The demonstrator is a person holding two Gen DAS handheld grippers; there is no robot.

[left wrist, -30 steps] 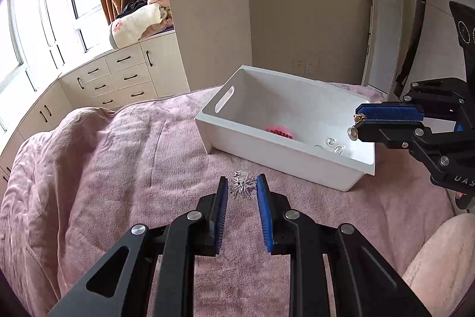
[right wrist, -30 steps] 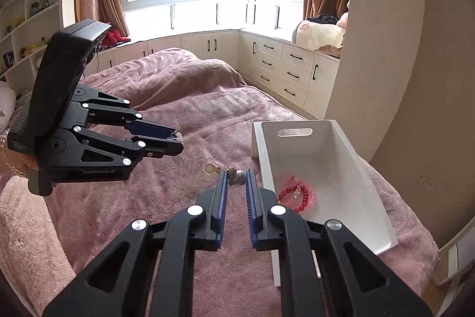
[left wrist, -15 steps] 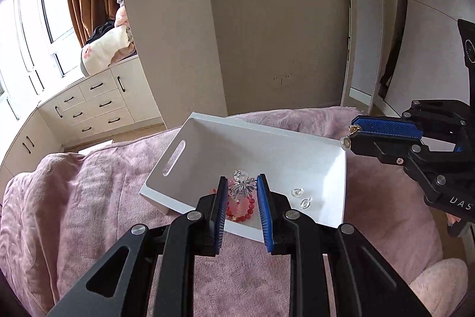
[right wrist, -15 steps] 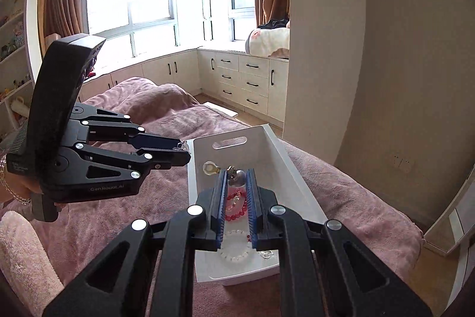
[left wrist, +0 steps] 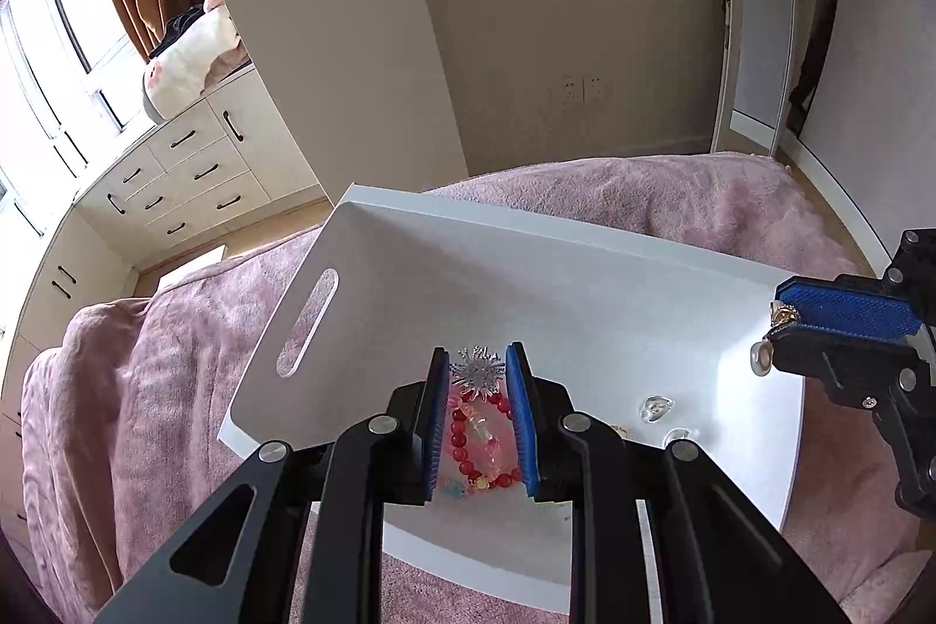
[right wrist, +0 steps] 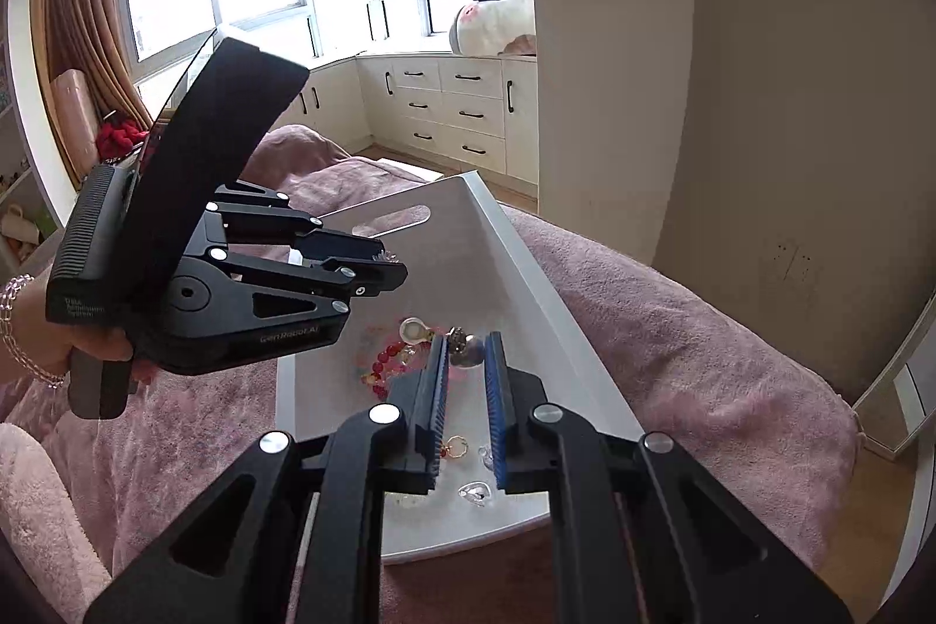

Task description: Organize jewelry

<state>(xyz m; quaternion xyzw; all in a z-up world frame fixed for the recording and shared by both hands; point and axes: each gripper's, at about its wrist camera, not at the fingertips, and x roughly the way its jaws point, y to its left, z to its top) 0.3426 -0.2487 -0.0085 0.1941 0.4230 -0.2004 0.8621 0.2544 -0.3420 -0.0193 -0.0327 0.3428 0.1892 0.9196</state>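
Note:
A white bin (left wrist: 561, 267) (right wrist: 526, 273) rests on the pink bed cover. Above its inside, my left gripper (left wrist: 477, 366) is shut on a spiky silver brooch (left wrist: 478, 371). Below it, on the bin floor, lies a red bead bracelet (left wrist: 468, 451) (right wrist: 389, 352). My right gripper (right wrist: 466, 346) (left wrist: 778, 331) is shut on a gold earring with a pale drop (right wrist: 414, 330) (left wrist: 760, 358), held over the bin's right side. Two clear gems (left wrist: 655, 407) (right wrist: 475, 492) and a small gold ring (right wrist: 455, 445) also lie in the bin.
The bin stands near the bed's far edge, with a beige wall (left wrist: 556, 10) and white drawers (left wrist: 187, 179) beyond. A person's hand with a bracelet (right wrist: 23, 331) holds the left gripper. A fluffy pink cushion (right wrist: 35, 507) lies at the near left.
Both grippers have travelled from over the bed cover to above the bin's inside, each still holding its piece. The bin now fills more of both views.

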